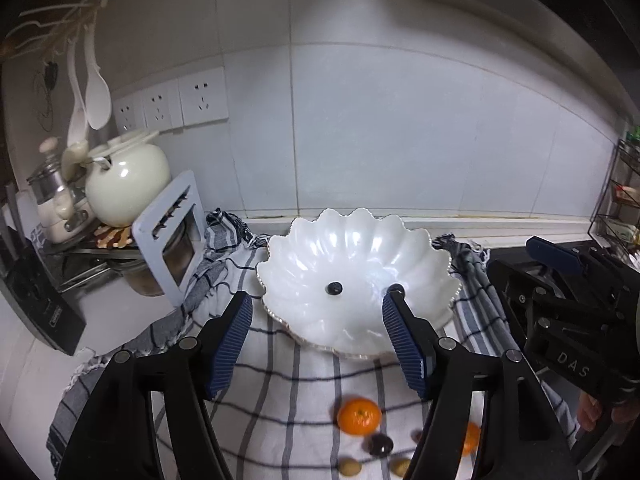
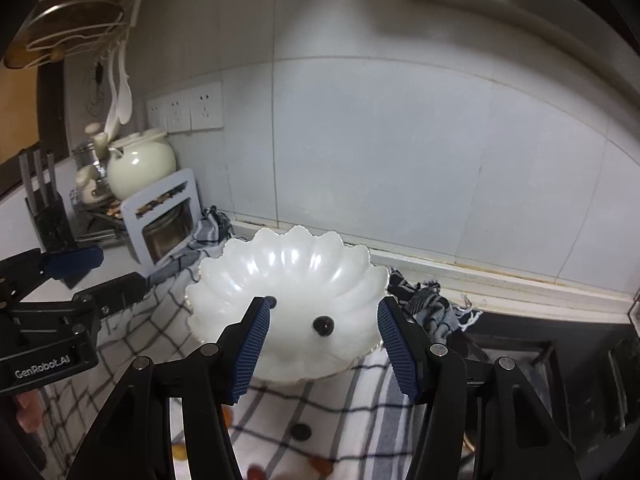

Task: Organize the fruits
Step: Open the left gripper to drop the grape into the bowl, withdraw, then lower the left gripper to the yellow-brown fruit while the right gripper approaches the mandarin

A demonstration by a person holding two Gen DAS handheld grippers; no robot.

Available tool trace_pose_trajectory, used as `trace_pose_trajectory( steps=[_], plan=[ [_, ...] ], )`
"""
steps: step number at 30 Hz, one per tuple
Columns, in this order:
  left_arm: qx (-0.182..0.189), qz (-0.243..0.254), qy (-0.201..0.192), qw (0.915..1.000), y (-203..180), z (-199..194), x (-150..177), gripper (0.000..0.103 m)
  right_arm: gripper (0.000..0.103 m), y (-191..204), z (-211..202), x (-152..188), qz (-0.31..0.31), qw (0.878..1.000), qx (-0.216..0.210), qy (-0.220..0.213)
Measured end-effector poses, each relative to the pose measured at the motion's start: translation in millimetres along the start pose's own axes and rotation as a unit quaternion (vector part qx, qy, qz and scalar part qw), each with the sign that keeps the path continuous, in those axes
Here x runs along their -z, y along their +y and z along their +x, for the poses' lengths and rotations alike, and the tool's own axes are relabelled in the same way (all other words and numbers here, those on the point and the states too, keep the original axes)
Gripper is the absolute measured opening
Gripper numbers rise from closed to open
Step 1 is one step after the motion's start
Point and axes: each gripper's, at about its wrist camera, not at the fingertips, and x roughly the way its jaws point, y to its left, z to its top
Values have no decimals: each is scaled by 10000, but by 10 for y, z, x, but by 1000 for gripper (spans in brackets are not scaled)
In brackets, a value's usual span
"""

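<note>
Both claws hang spread and hold nothing: the left claw [image 1: 318, 340] and the right claw [image 2: 323, 344] over the white scalloped bowl [image 1: 360, 248]. A dark berry [image 1: 333, 288] lies inside; a tangerine [image 1: 359, 416] sits nearer on the checked cloth [image 1: 280, 380].

"DAS" stands in pale letters on the black body of the right tool [image 1: 556, 256]. "GenRobot.AI" stands in white on the body of the left tool [image 2: 86, 270].

Second orange [image 1: 471, 438] half hidden behind left tongs [image 1: 318, 344] finger; small fruits [image 2: 320, 463] at 6 o'clock blurred, cut off
</note>
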Motion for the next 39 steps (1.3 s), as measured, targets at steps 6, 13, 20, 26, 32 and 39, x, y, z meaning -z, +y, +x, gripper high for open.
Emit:
trace_pose_trajectory(
  steps=[6, 13, 20, 26, 32, 39],
  plan=[
    [-29, 15, -134, 9999, 15, -314, 211, 69, 58, 63, -297, 191, -3, 9999, 71, -98],
    [69, -139, -73, 9999, 52, -554, 469, 69, 58, 130, -550, 424, 64, 10000, 0, -56],
    [34, -128, 52, 9999, 50, -652, 691, 69, 58, 209, -718, 627, 85, 10000, 37, 4],
    [75, -101, 211, 9997, 37, -665, 849, 69, 58, 256, -791, 785, 75, 9999, 38, 91],
    [49, 7, 298, 9995, 17, -634, 1001, 69, 58, 288, -781, 956, 60, 9997, 55, 246],
    [-34, 176, 359, 9992, -12, -579, 1175, 69, 58, 300, -736, 1121, 42, 9992, 129, 372]
  ],
)
